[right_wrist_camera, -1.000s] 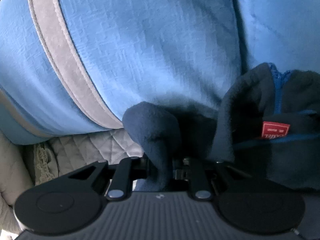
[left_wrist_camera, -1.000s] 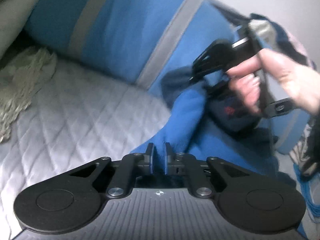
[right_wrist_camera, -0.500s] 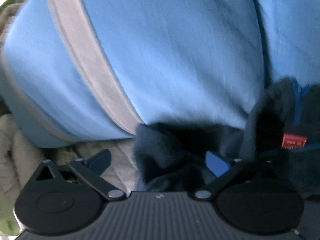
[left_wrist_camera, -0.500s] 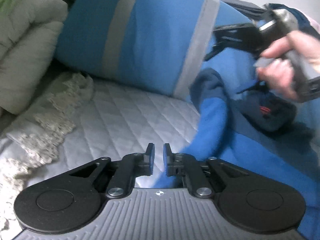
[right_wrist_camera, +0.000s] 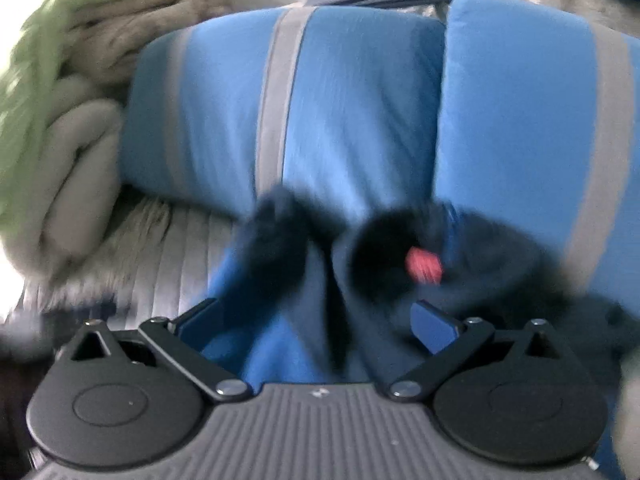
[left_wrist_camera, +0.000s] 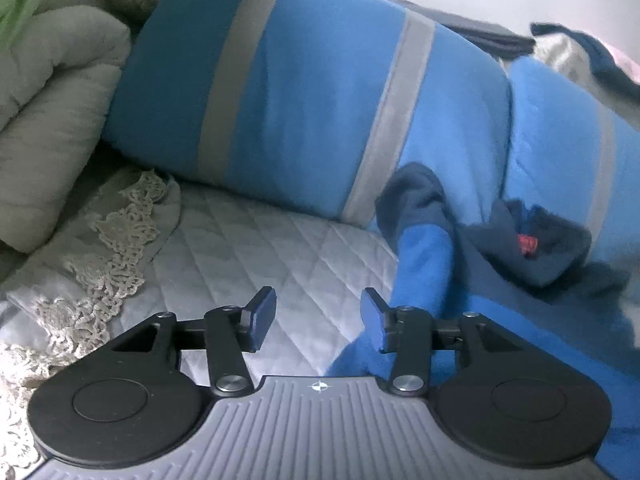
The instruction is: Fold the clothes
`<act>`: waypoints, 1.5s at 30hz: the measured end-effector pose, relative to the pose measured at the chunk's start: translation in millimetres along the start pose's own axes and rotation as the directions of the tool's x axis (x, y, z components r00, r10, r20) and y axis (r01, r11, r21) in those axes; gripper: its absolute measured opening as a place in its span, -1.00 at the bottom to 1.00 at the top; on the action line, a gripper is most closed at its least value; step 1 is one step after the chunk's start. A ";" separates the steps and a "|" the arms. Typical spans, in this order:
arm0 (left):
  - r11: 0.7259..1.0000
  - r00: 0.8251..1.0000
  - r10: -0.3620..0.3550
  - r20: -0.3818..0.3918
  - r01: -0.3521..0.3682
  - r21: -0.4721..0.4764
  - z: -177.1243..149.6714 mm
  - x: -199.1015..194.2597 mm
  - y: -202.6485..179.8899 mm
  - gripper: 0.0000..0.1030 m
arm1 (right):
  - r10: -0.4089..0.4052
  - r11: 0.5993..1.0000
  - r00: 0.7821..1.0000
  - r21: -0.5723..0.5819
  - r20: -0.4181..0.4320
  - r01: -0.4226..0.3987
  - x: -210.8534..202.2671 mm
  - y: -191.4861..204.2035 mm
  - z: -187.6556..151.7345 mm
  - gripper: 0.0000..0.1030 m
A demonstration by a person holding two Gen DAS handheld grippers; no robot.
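left tongs: spread, empty (over quilt) | right tongs: spread wide, fleece between

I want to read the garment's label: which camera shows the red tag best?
The left wrist view: the red tag is small but fairly sharp on the dark collar. The right wrist view shows it larger but smeared by motion blur; neither makes it legible.

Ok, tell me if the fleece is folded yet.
Not folded. The fleece lies bunched against the pillow, collar and sleeve crumpled. Both the left gripper and right gripper are open, holding nothing.
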State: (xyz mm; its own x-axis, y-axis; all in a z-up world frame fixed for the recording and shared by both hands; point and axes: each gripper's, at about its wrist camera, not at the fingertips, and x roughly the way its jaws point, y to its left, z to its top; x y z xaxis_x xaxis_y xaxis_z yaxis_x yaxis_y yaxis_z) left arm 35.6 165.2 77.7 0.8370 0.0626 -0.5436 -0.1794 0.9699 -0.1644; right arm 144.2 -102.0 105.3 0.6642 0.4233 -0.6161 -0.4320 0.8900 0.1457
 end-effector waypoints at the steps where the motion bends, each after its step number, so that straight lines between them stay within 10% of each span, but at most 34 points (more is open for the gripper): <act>1: 1.000 1.000 -0.016 0.003 0.016 -0.014 2.1 0.2 0.8 -0.10 | 0.001 1.000 1.000 -0.013 0.007 0.000 -11.0 -2.7 -20.1 1.00; 6: 0.982 0.982 -0.179 0.064 0.174 0.075 5.7 -10.6 -23.2 -0.10 | 0.009 1.000 0.999 -0.022 0.045 -0.008 -56.8 -24.6 -92.1 1.00; 16: 0.913 0.973 -0.223 -0.050 0.227 0.338 -11.5 19.3 -100.6 -0.60 | -0.171 0.977 0.981 0.145 0.089 0.157 -94.1 -77.2 -131.8 1.00; 29: 0.992 0.966 -0.057 -0.250 0.082 0.092 -8.9 126.9 -65.0 -0.95 | -0.308 0.915 0.950 0.257 -0.049 0.310 -89.0 -112.6 -147.2 1.00; 45: 0.991 0.975 -0.074 -0.211 0.047 -0.129 -1.5 129.3 -38.1 -0.95 | -0.268 0.894 0.961 0.352 -0.073 0.277 -96.0 -126.8 -145.9 1.00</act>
State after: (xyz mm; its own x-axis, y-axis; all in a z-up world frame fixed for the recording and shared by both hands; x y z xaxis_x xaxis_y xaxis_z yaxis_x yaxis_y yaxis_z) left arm 149.9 136.0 12.4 0.7202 -0.0604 -0.6912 -0.2045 0.9335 -0.2946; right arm 46.3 -280.2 33.1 0.7091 0.1555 -0.6878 0.0121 0.9726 0.2324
